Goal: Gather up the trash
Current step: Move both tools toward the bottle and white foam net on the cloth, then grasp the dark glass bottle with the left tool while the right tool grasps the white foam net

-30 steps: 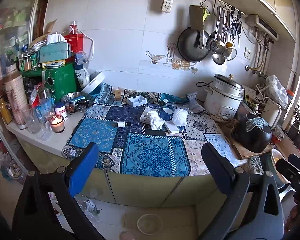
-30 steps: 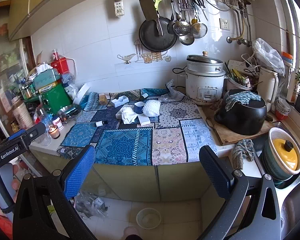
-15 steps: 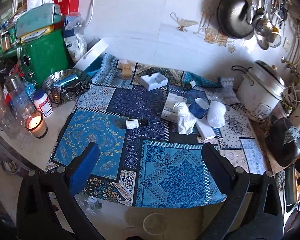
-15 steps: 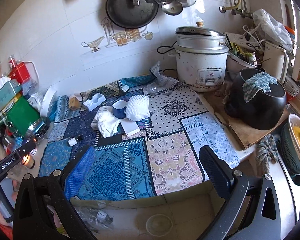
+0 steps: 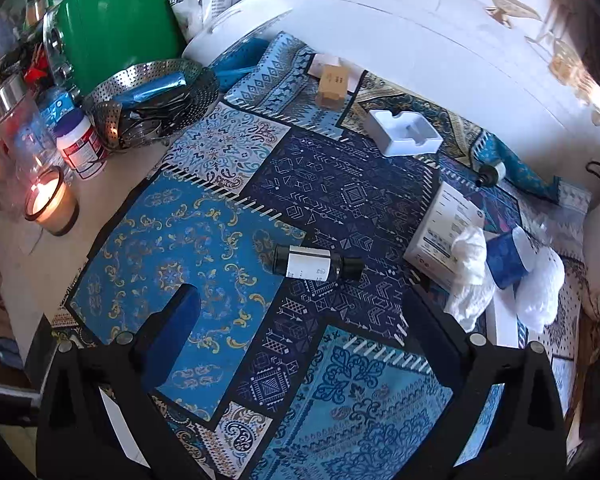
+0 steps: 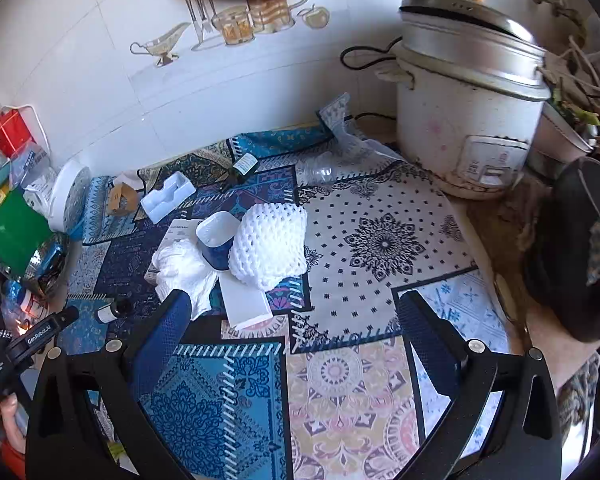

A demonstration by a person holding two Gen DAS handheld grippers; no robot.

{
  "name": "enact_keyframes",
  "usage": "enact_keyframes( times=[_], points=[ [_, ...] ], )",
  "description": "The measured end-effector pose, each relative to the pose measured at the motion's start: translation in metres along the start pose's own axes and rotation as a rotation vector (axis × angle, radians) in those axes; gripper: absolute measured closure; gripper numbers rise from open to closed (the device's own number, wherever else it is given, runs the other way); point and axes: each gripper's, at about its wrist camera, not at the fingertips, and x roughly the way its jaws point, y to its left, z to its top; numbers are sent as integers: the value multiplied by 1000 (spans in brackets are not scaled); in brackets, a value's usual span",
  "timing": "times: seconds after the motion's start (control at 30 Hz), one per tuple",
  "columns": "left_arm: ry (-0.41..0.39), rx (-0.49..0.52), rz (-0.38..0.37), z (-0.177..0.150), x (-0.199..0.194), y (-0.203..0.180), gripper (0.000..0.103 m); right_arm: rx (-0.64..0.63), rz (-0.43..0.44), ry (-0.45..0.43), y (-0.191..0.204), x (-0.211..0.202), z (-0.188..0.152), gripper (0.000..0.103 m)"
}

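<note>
Trash lies scattered on the patterned cloth [image 5: 204,240] that covers the desk. A small dark bottle [image 5: 316,265] with a white label lies on its side on the cloth, just ahead of the left gripper [image 5: 300,320], whose jaws stand wide apart and hold nothing. To the right of the bottle, a crumpled tissue [image 5: 470,276] rests against a white box [image 5: 440,228], with a blue cup [image 5: 506,258] tipped over beside it and a white foam net [image 5: 540,292] touching the cup. Farther back on the cloth sit a white plastic tray [image 5: 404,132], a small cardboard box [image 5: 331,86] and a second dark bottle [image 5: 488,174] near the wall. At the left edge of the desk are a lit candle [image 5: 48,204], a white jar [image 5: 80,144], a steel colander [image 5: 156,100] and a green tin [image 5: 116,20].

In the right wrist view, the right gripper [image 6: 296,312] is also spread wide and empty, above the near part of the cloth. The tissue [image 6: 184,268], cup [image 6: 218,240] and foam net [image 6: 270,244] cluster just ahead of its left finger, with a flat white box [image 6: 246,300] touching the net. A clear plastic bottle [image 6: 320,170] lies behind them near a rice cooker [image 6: 468,92]. A black pot [image 6: 572,248] sits at the right. The left gripper [image 6: 32,340], held in a hand [image 6: 12,424], shows at the lower left.
</note>
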Motion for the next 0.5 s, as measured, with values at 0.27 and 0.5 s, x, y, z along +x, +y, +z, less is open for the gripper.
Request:
enact_keyframes(
  times=[0.27,0.5],
  points=[
    [106,-222,22,13,58,-1,24,-59,80,120,-4,74,37,1],
    [143,-303,61,17,86,-6,35,-41,130,229,-4,123,46,1]
  ],
)
